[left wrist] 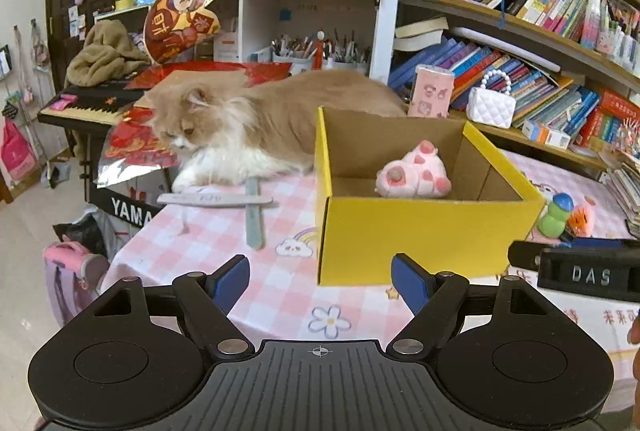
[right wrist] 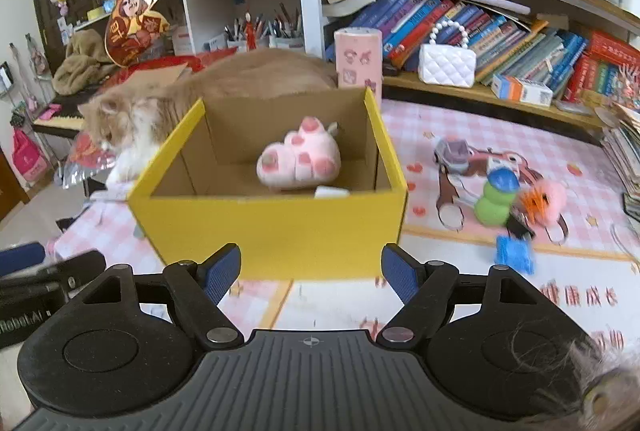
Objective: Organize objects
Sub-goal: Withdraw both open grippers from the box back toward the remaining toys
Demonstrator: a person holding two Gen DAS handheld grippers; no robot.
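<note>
A yellow cardboard box (left wrist: 404,239) stands open on the pink checked tablecloth (left wrist: 208,243); it also shows in the right wrist view (right wrist: 280,231). A pink plush paw toy (left wrist: 416,171) lies inside it, also seen from the right (right wrist: 300,159), beside a small white item (right wrist: 331,192). My left gripper (left wrist: 320,281) is open and empty just before the box's near left corner. My right gripper (right wrist: 311,271) is open and empty in front of the box's near wall. A green and blue toy (right wrist: 494,197), a pink and orange fluffy toy (right wrist: 546,201) and a blue block (right wrist: 514,259) lie right of the box.
An orange and white cat (left wrist: 256,127) lies on the table behind and left of the box. Two nail files (left wrist: 216,200) lie crossed near its paws. A toy with straps (right wrist: 452,159) lies further back. Bookshelves (left wrist: 520,71) stand at the right. A keyboard (left wrist: 92,107) stands left.
</note>
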